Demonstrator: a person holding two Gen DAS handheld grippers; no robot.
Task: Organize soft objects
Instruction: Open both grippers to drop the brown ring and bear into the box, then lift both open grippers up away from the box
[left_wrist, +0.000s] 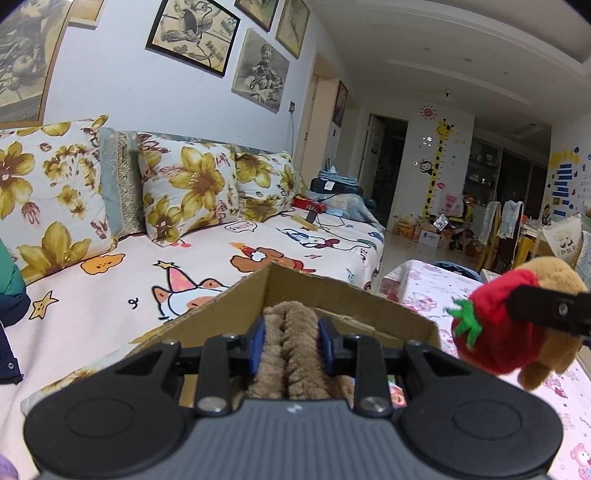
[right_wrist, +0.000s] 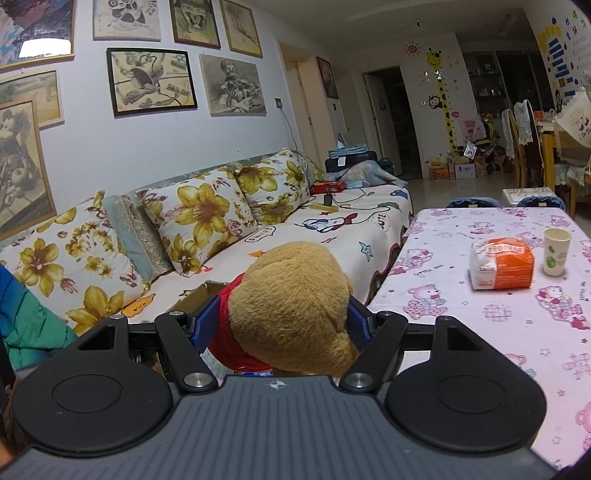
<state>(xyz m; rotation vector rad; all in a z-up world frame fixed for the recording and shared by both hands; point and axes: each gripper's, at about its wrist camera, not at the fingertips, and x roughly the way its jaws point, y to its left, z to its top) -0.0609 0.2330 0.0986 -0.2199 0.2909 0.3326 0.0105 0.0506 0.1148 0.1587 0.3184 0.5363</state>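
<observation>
The left gripper, at lower centre of the left wrist view, stands narrow, its blue pads pressed against both sides of a tan fuzzy plush piece. The plush piece sits just in front of and partly over the near edge of an open cardboard box, which rests against the sofa with its cartoon-print cover.

The right gripper, at lower centre of the right wrist view, stands wide, clamped on a brown teddy bear with a red strawberry-shaped part. In the left wrist view the same bear appears at the right edge, clear of the box, with one black finger across it.

In the right half of the right wrist view, the worktop carries a pink bear-print cloth, an orange-and-white packet and a paper cup, close together.
</observation>
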